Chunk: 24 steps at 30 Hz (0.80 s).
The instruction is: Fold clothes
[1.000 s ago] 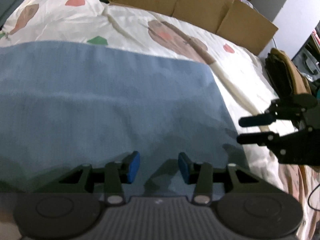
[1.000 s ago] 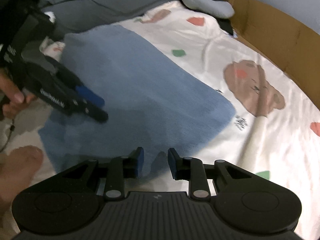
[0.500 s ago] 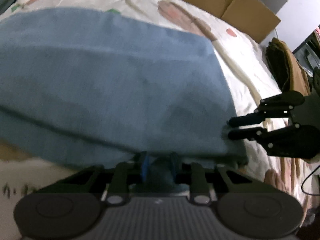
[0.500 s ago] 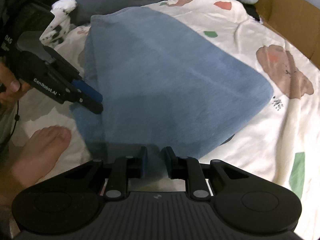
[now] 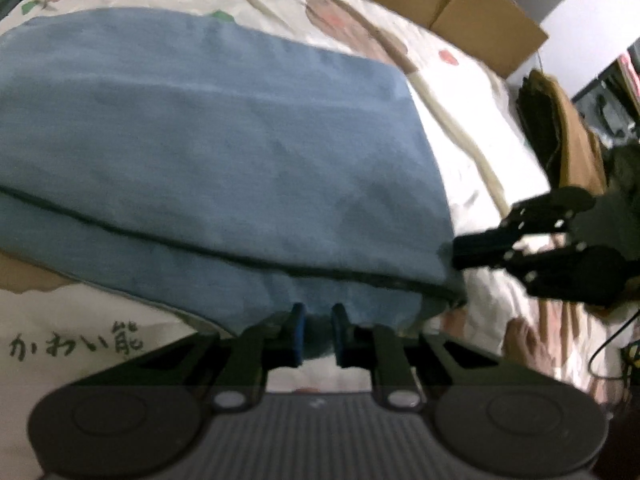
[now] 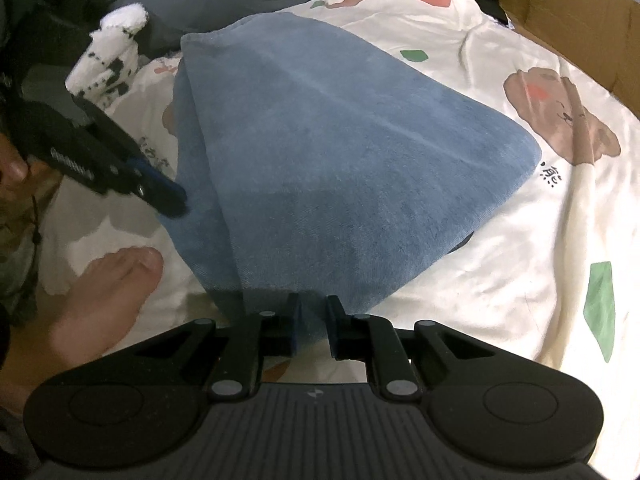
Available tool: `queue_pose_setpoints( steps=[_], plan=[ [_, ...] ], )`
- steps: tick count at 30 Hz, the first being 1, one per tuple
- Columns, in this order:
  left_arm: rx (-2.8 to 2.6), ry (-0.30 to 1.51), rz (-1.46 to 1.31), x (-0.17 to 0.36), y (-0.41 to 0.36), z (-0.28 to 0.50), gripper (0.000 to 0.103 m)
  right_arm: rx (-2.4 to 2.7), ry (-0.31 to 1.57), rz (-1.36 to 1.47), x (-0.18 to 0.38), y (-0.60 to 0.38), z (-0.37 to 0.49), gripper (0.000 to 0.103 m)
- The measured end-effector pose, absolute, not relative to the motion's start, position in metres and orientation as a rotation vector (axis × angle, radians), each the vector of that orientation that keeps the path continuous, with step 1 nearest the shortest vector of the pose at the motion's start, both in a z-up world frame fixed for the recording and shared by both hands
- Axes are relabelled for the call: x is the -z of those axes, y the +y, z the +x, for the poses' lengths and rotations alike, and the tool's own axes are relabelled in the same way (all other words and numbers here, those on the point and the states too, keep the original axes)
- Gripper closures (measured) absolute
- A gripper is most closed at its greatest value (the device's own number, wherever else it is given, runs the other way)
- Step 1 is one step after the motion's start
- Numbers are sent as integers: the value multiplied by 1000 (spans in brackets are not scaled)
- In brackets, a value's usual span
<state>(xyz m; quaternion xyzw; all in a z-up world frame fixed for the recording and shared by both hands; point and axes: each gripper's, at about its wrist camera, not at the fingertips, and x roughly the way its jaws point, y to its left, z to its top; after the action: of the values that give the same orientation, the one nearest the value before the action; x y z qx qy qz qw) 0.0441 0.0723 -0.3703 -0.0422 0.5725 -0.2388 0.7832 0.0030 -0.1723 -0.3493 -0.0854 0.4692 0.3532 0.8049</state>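
Both tools are gripping the blue cloth (image 6: 340, 168) over the bed (image 6: 520, 280): left tool (image 5: 318, 334) and right tool (image 6: 312, 326) each clenching its near edge.

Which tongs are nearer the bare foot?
Right. The right tongs grip the blue towel edge just beside the bare foot; the left tongs grip the edge farther along.

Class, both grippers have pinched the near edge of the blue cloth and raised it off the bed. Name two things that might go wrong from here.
1. The left gripper and right gripper hold only the hem of the blue cloth; it may slip out.
2. A bare foot lies just beside the hanging cloth and could snag or pin it.
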Motion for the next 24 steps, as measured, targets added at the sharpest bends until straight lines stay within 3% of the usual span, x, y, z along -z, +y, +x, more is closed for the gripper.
queue_pose_setpoints(
  steps=[2, 5, 13, 20, 24],
  plan=[
    [519, 1253, -94, 377, 73, 44, 91, -741, 1012, -152, 348, -175, 4, 82],
    [533, 1287, -47, 391, 69, 41, 101, -707, 1028, -92, 347, -181, 6, 81],
    [525, 1294, -109, 388, 80, 45, 101, -600, 1065, 115, 355, -206, 27, 79],
    [495, 1244, -124, 368, 95, 51, 97, -535, 1081, 249, 362, -220, 43, 65],
    [446, 1225, -142, 367, 103, 57, 95, -493, 1099, 351, 371, -227, 51, 64]
  ],
)
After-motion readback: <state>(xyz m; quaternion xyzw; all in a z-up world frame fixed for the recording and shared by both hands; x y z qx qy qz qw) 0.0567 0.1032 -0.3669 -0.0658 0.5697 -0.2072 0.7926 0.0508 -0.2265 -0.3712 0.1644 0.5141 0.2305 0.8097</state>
